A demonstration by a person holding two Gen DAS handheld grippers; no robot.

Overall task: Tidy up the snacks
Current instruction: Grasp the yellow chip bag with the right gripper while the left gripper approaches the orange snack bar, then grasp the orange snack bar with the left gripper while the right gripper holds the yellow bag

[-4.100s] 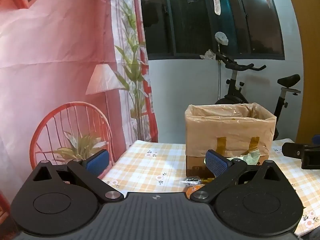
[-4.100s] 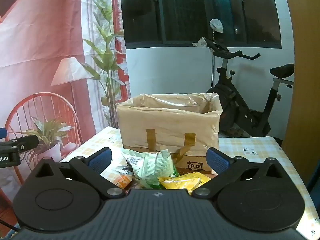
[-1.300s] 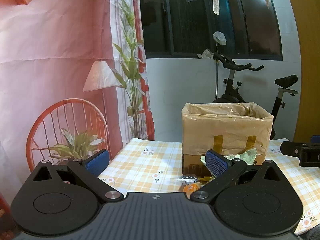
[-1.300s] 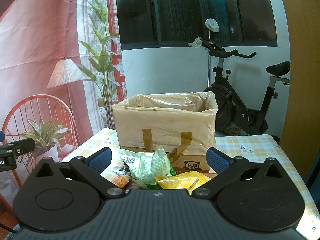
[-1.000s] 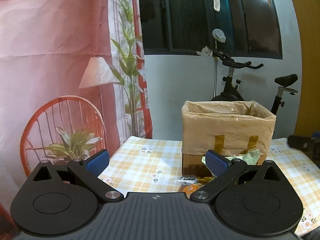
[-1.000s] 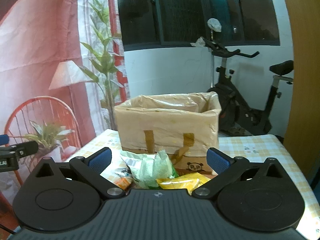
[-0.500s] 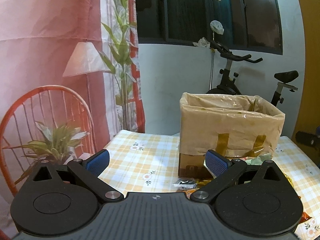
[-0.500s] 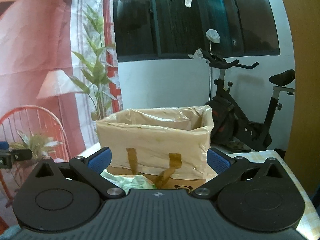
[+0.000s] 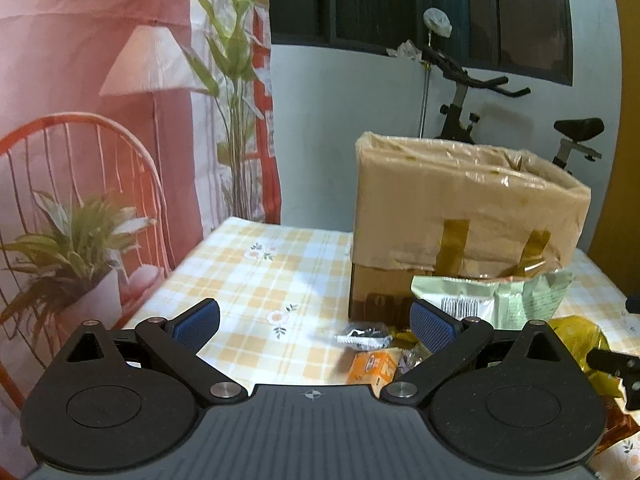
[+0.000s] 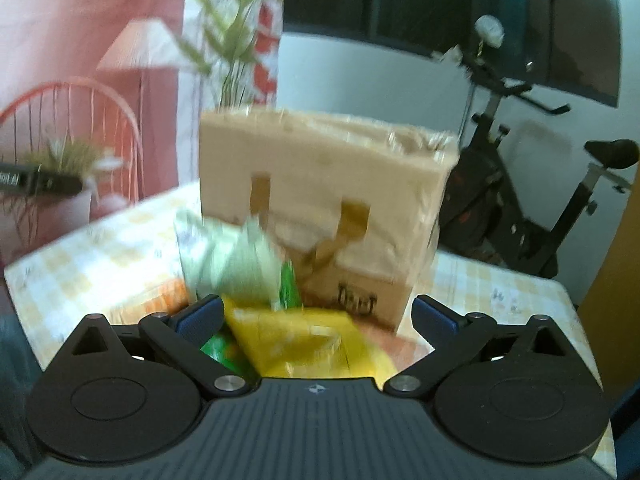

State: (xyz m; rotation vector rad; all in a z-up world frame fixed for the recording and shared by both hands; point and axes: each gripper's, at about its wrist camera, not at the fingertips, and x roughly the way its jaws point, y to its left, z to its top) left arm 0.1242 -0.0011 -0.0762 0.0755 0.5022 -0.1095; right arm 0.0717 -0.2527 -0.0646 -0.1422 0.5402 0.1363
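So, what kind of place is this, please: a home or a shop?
Most likely a room in a home. An exercise bike stands by a dark window, and the table has a checked floral cloth. The chair and lamp at left look like a printed backdrop.

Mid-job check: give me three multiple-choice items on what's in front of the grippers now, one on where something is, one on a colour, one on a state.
1. Where does the pale green snack bag lie?
A. inside the box
B. against the front of the plastic-lined cardboard box
C. on the floor

2. What colour is the snack packet nearest the right gripper?
A. yellow
B. purple
C. white

3. What state is the left gripper in?
A. shut on a bag
B. open, holding nothing
C. shut, empty

Answers: 1 B, the bag leans at the box's base on the checked tablecloth. 2 A, yellow foil fills the gap. 3 B, its blue pads stand wide apart.
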